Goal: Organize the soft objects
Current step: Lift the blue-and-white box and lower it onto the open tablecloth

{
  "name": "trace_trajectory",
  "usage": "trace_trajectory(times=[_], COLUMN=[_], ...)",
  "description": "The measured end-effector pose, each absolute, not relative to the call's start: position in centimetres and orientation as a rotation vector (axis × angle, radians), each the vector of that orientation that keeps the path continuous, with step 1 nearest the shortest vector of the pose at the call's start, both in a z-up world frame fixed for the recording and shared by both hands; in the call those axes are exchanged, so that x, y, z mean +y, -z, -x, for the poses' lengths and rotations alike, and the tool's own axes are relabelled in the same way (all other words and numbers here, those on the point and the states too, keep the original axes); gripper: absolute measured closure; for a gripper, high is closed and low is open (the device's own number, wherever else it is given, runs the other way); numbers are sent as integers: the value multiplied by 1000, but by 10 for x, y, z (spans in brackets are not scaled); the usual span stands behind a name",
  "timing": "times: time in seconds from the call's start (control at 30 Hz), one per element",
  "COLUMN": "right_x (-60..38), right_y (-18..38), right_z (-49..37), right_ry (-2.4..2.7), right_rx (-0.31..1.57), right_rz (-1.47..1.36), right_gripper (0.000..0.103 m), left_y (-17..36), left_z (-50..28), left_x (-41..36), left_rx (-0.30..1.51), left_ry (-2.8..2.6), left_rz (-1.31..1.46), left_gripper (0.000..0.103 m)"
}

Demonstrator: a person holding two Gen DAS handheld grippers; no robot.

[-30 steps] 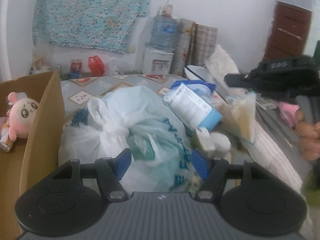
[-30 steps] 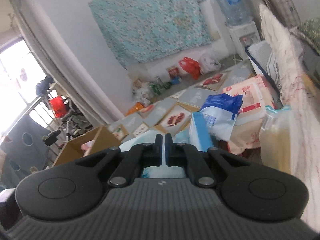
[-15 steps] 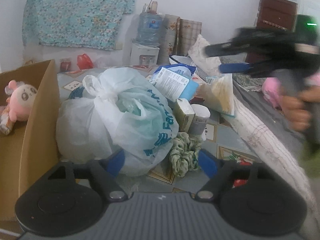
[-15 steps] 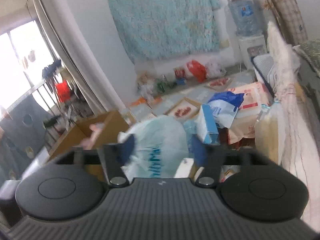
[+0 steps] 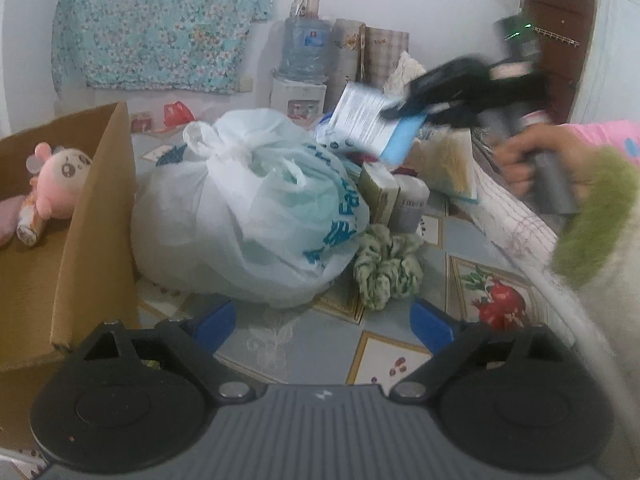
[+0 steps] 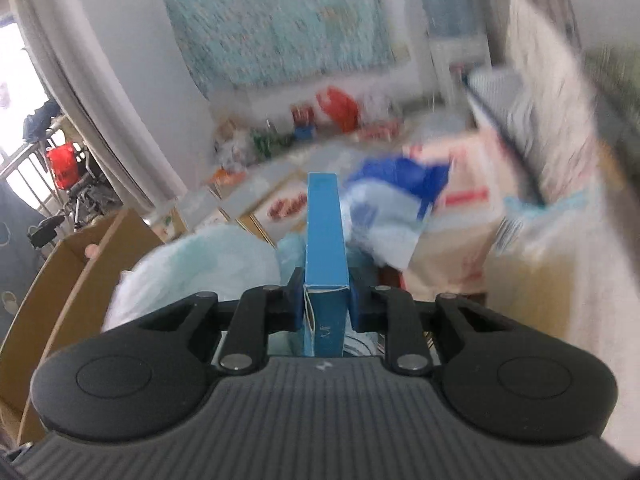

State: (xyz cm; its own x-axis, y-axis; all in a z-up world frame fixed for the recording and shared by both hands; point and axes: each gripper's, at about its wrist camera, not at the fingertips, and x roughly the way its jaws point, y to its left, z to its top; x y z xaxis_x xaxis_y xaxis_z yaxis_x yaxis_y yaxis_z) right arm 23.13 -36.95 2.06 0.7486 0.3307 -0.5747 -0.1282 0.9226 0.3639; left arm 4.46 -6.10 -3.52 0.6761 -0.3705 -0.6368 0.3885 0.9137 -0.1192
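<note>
My right gripper (image 6: 325, 300) is shut on a flat blue pack (image 6: 323, 248) and holds it above the pile; the same pack (image 5: 374, 122) and gripper (image 5: 404, 114) show blurred in the left wrist view. My left gripper (image 5: 322, 326) is open and empty, low over the floor in front of a tied white plastic bag (image 5: 248, 208). A green scrunchie (image 5: 386, 266) lies right of the bag. A pink plush toy (image 5: 56, 184) lies in the cardboard box (image 5: 92, 240) at the left.
Behind the bag stand a small carton (image 5: 378, 196), a paper roll (image 5: 410, 204) and a clear packet (image 5: 448, 164). A mattress edge (image 5: 516, 224) runs along the right. A water dispenser (image 5: 302, 64) stands by the far wall.
My right gripper went from open to shut on the blue pack and lifted it off the pile. My left gripper drew back from the white bag and stays open.
</note>
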Motion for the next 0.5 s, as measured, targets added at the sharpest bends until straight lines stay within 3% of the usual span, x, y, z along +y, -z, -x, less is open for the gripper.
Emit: trace_trajectory(times=[0.23,0.5], right_x=[-388,-393], right_y=[-72,-33], right_z=[-125,-34], right_ry=[-391,-310], right_rx=[559,695], right_rz=[-285,-282], right_gripper=[84,83], left_y=[48,42], left_z=[-45,-39], left_x=[-49,-49], left_rx=[764,775], left_ry=[449,504], left_rz=[7,72], left_gripper=[8,8])
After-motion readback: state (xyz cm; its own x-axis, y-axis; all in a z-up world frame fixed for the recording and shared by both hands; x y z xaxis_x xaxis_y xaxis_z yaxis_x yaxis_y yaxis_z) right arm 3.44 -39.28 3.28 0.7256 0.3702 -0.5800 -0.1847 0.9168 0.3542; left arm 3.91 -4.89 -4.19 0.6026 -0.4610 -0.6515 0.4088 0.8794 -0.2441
